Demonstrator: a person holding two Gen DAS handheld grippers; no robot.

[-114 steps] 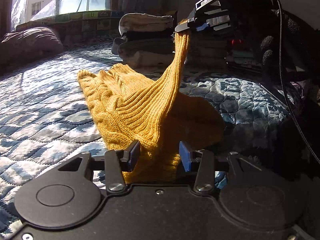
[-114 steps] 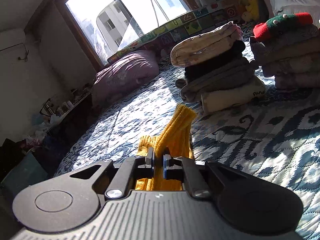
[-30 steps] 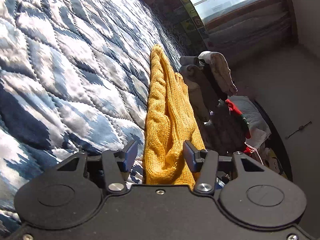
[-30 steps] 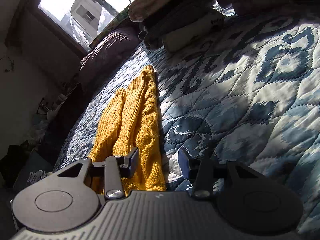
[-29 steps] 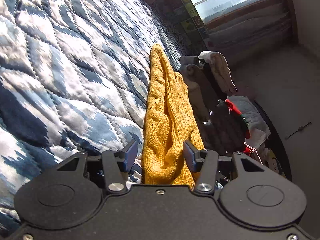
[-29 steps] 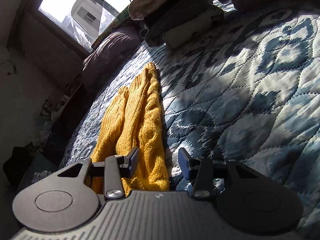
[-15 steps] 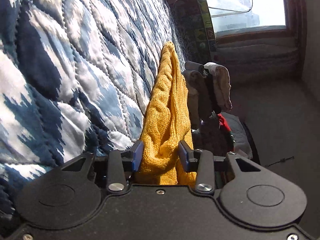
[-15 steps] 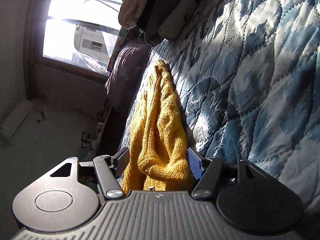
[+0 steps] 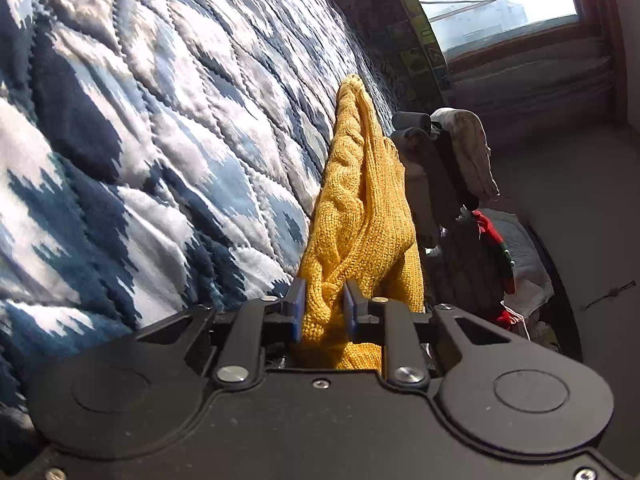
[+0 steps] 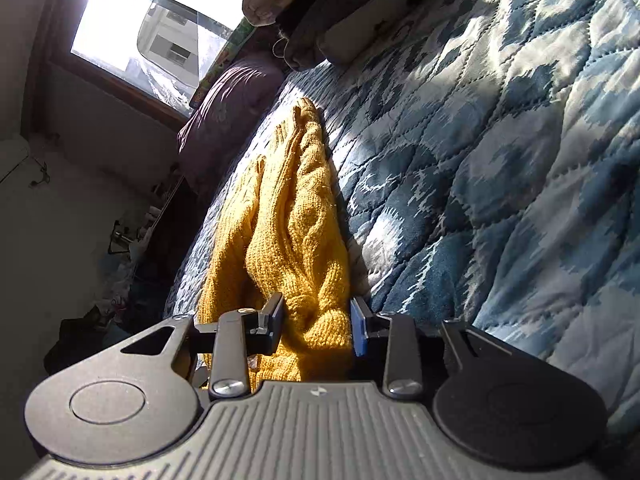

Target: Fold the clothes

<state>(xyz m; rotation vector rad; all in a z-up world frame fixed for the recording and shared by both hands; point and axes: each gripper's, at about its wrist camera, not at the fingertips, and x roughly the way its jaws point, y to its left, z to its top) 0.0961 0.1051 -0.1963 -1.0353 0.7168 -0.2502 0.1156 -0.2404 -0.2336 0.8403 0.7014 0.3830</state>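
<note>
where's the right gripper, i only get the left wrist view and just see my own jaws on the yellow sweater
observer: The right gripper is at the yellow sweater's near end too. Knit fills the gap between its fingers; I cannot tell if it is clamped.
operator: what's past the sweater's far end
observer: A purple pillow lies beyond it, below the window.
operator: does the folded stack touch the sweater
observer: No, the stack sits apart, with a strip of bare quilt between them.
</note>
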